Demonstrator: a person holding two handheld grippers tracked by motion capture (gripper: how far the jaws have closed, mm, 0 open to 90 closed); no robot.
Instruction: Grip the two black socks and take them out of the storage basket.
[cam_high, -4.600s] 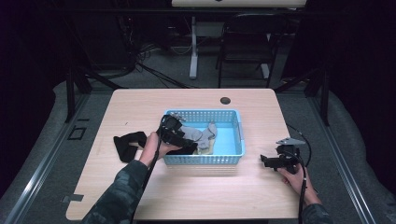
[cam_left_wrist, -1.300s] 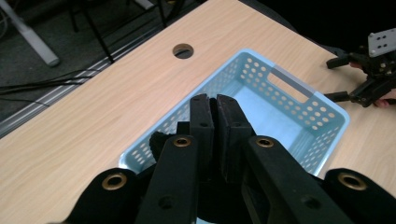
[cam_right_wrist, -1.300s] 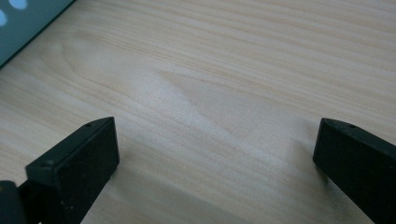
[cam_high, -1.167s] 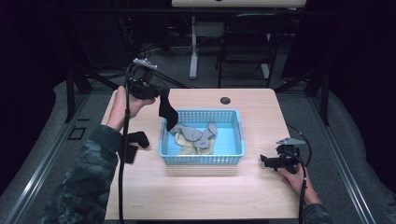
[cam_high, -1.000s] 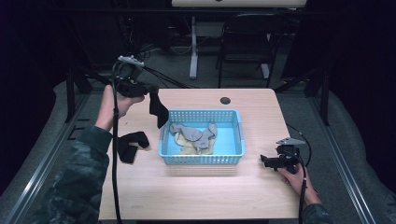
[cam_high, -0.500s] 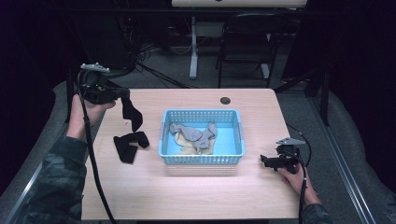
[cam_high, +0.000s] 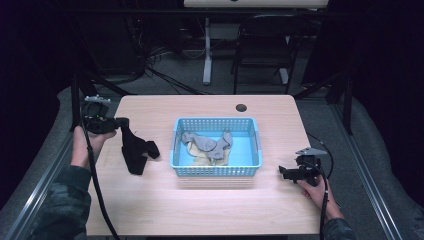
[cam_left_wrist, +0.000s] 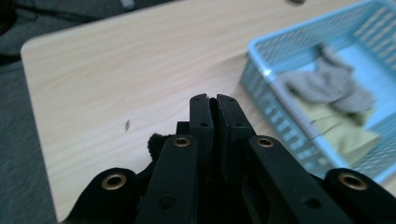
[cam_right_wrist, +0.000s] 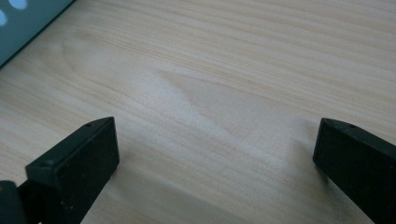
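Observation:
A light blue basket (cam_high: 249, 160) stands mid-table and holds a grey sock (cam_high: 205, 141) lying over a yellowish one (cam_high: 204, 159). My left gripper (cam_high: 121, 123) hovers at the table's left edge, shut on a black sock (cam_high: 131, 145) that hangs down onto another black sock (cam_high: 136, 161) lying on the table. In the left gripper view the jaws are pressed together with black cloth (cam_left_wrist: 155, 143) beneath them, and the basket (cam_left_wrist: 261, 88) lies to the right. My right gripper (cam_high: 281, 172) rests low at the right of the table, open, with bare wood between its jaws (cam_right_wrist: 210, 154).
The wooden table (cam_high: 210, 210) has a round black hole (cam_high: 241, 107) at its far edge. Dark chairs, stands and cables fill the floor behind. A corner of the basket (cam_right_wrist: 23, 23) lies at the upper left of the right gripper view.
My left gripper lifted a black sock out of the basket, carried it up and left, and has lowered it onto the black sock on the table. The right gripper stayed put.

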